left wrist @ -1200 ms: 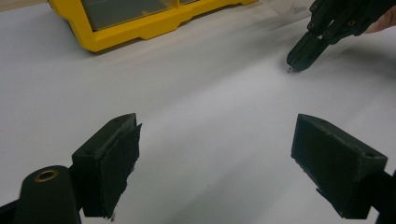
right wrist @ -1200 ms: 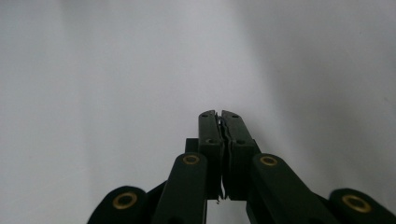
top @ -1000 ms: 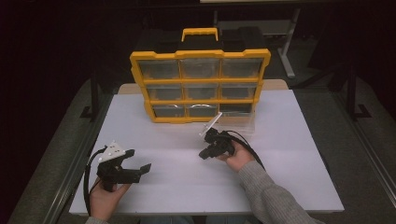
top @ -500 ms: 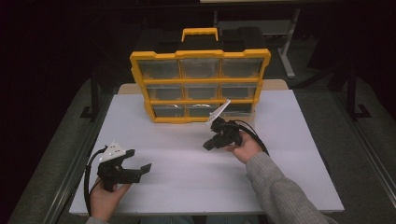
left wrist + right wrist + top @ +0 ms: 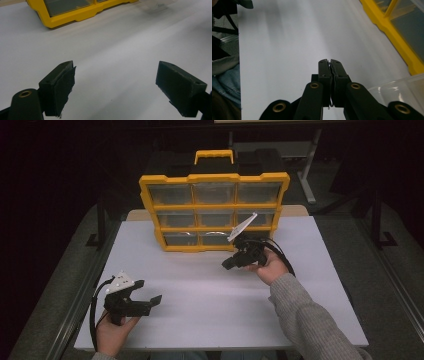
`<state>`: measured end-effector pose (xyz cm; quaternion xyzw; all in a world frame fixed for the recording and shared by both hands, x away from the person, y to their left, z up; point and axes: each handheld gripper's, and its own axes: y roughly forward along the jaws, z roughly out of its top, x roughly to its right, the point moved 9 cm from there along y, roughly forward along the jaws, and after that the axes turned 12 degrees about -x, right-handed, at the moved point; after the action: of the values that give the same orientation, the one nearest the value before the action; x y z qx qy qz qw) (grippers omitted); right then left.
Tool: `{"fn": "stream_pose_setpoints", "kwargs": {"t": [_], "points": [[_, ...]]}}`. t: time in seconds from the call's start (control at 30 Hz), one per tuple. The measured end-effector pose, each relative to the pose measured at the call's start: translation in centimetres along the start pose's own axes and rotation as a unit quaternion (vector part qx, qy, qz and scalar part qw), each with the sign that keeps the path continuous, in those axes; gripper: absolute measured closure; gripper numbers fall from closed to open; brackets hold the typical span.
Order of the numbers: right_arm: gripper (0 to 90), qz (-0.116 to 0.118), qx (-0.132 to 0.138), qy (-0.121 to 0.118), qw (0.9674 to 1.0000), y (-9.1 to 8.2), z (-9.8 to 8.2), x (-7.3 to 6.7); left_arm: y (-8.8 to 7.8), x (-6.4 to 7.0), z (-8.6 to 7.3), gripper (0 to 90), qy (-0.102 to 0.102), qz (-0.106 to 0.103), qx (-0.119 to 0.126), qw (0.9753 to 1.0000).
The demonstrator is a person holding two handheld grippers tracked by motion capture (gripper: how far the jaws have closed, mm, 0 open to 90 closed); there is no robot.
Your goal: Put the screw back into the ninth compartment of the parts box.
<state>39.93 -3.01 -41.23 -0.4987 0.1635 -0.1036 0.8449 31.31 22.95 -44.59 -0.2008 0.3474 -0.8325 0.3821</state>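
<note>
A yellow organizer [image 5: 214, 207] with a black back and several clear drawers stands upright at the far side of the white table [image 5: 210, 315]. My right gripper [image 5: 227, 265] hangs in front of the organizer's lower right corner, lifted off the table, its jaws pointing down-left. In the right gripper view the right gripper [image 5: 329, 61] is shut, and I see nothing held. My left gripper [image 5: 148, 291] rests near the table's front left, wide open and empty. The left gripper [image 5: 115, 67] faces the organizer's yellow base [image 5: 75, 17].
A clear plastic container [image 5: 398, 86] lies on the table just in front of the organizer's frame [image 5: 397, 50]; its blurred edge [image 5: 155, 5] also shows at the top of the left gripper view. Dark floor and metal legs surround the table.
My right gripper has risen off the table and shifted right, toward the organizer's lower right drawers, with its jaws still shut. The left gripper has stayed where it was.
</note>
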Motion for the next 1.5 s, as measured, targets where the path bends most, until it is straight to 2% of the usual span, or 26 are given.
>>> {"fn": "stream_pose_setpoints", "kwargs": {"t": [0.23, 0.37, 0.4, 0.63, 0.97, 1.3, 1.37, 1.4, 1.5], "points": [[86.9, -0.009, 0.01, -0.006, 0.9999, -1.4, 0.4, 0.6, 0.0, -0.1, 0.0, 15.1, -0.003, 0.0, 0.0, 1.0], [86.8, -0.014, 0.013, -0.001, 0.9998, -2.1, 0.5, 1.0, 0.0, -0.1, 0.0, 15.1, -0.004, 0.0, 0.001, 1.0], [86.9, -0.017, 0.018, 0.004, 0.9997, -2.9, 0.5, 1.4, 0.0, -0.1, 0.0, 15.1, -0.004, 0.001, 0.0, 1.0], [86.8, -0.029, 0.024, 0.011, 0.9992, -4.6, 0.4, 2.2, 0.0, -0.1, 0.0, 15.1, -0.002, 0.001, -0.001, 1.0], [86.9, -0.048, 0.03, 0.023, 0.9981, -6.4, 0.1, 3.6, -0.1, -0.2, 0.0, 15.1, -0.001, 0.002, 0.001, 1.0], [86.8, -0.056, 0.03, 0.047, 0.9969, -6.6, -1.0, 5.0, 0.0, -0.1, 0.0, 15.1, -0.001, 0.002, 0.0, 1.0], [86.8, -0.055, 0.029, 0.054, 0.9966, -6.6, -1.2, 5.2, 0.0, -0.1, 0.0, 15.1, -0.001, 0.002, 0.0, 1.0], [86.8, -0.051, 0.027, 0.065, 0.9962, -6.5, -1.4, 5.2, 0.0, -0.1, 0.0, 15.1, -0.001, 0.002, 0.0, 1.0], [86.7, -0.051, 0.025, 0.072, 0.9958, -6.3, -1.6, 5.5, 0.0, -0.1, 0.0, 15.1, 0.0, 0.002, 0.0, 1.0]]}}
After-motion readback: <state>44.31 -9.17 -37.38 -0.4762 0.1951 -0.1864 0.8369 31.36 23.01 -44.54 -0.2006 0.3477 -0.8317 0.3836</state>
